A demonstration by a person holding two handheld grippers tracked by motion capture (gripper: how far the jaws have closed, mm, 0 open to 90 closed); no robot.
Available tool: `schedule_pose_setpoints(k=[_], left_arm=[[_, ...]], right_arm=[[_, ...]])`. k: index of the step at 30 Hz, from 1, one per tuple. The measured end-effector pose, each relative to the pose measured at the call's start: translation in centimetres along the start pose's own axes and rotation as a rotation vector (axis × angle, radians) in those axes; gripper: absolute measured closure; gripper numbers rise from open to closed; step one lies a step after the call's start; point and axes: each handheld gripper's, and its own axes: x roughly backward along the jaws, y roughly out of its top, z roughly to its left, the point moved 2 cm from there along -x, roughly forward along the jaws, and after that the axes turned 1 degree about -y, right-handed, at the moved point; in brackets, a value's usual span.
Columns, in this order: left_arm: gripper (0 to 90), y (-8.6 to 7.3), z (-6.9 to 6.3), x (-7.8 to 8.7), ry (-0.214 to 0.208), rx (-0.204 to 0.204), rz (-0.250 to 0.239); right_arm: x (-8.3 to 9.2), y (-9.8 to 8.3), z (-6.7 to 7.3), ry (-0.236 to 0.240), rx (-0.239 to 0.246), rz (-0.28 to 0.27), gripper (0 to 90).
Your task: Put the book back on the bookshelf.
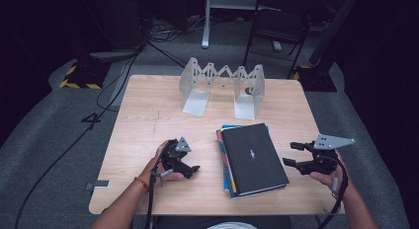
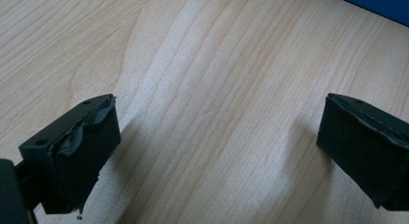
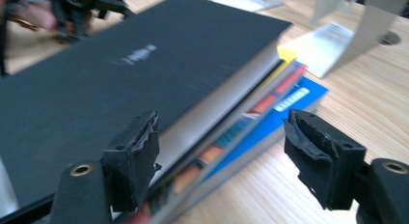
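Note:
A black hardcover book (image 1: 254, 157) lies on top of a small stack of thinner books in the middle of the wooden table (image 1: 148, 115); a blue book (image 3: 294, 101) is at the bottom of the stack. My right gripper (image 1: 289, 154) hovers just right of the stack, pointing at its edge. Its jaws stand open in the right gripper view (image 3: 222, 137), one over the black book's (image 3: 120, 74) corner, the other out over the table, with neither pad pressing. My left gripper (image 1: 190, 170) rests left of the stack, open over bare wood (image 2: 217, 132).
A metal expandable bookend rack (image 1: 222, 78) stands at the table's far side, its flat base plates (image 3: 318, 45) lying on the wood. The left hand and its gripper (image 3: 82, 7) sit beyond the stack. Cables and stands lie on the grey floor around the table.

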Motion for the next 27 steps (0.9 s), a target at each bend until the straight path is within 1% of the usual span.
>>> schedule_pose_setpoints(k=[3,6,7,10,11,15,16,18,19,20,21,22,23,24,25,26,27], left_arm=[[1.6,0.0,0.0,0.0,0.0,0.001,0.0],[1.6,0.0,0.0,0.0,0.001,0.0,0.001],[1.6,0.0,0.0,0.0,0.001,0.001,0.001],[1.5,0.0,-0.1,0.0,0.001,0.005,0.002],[1.5,0.0,-0.1,0.0,0.001,0.005,0.002],[1.5,0.0,-0.1,0.0,0.002,0.005,0.005],[1.5,0.0,-0.1,0.0,0.004,0.008,0.006],[1.7,0.1,-0.3,0.0,0.013,0.015,0.015],[2.5,0.2,-0.3,0.1,0.016,0.024,0.021],[4.3,0.3,-0.4,0.2,0.02,0.04,0.013],[7.7,0.3,-0.4,0.2,0.02,0.04,0.013],[7.7,0.3,-0.4,0.3,0.011,0.053,0.006],[11.8,0.4,-0.4,0.4,-0.002,0.059,-0.002],[18.6,0.6,-0.5,0.6,-0.037,0.066,-0.013],[17.5,0.9,-0.8,0.7,-0.069,0.071,-0.035],[14.6,0.9,-0.8,0.7,-0.069,0.071,-0.035],[14.6,1.1,-1.0,0.7,-0.061,0.054,-0.033]], right_arm=[[0.0,0.3,0.6,0.02,0.014,0.002,28.9],[-0.6,0.5,1.3,0.05,0.027,0.015,28.6],[-0.8,0.5,1.4,0.052,0.031,0.021,28.0],[-1.0,0.5,1.8,0.081,0.03,0.026,27.0],[-1.0,0.5,1.8,0.081,0.03,0.026,27.0],[-1.5,0.4,2.5,0.143,0.02,0.042,23.5],[-1.6,0.3,2.6,0.152,0.014,0.043,22.5],[-1.9,0.2,2.6,0.17,-0.015,0.046,20.2],[-2.1,0.1,2.7,0.182,-0.026,0.046,18.4],[-2.2,0.1,2.6,0.185,-0.033,0.048,17.1],[-2.2,0.1,2.6,0.185,-0.033,0.048,17.1],[-2.3,0.1,2.5,0.188,-0.038,0.05,17.1],[-2.3,0.0,2.5,0.192,-0.043,0.051,17.1],[-2.3,0.0,2.5,0.204,-0.045,0.059,17.1],[-2.2,0.0,2.6,0.235,-0.049,0.079,17.0],[-2.2,0.0,2.6,0.235,-0.049,0.079,17.0],[-2.1,0.0,2.6,0.238,-0.037,0.086,16.9]])
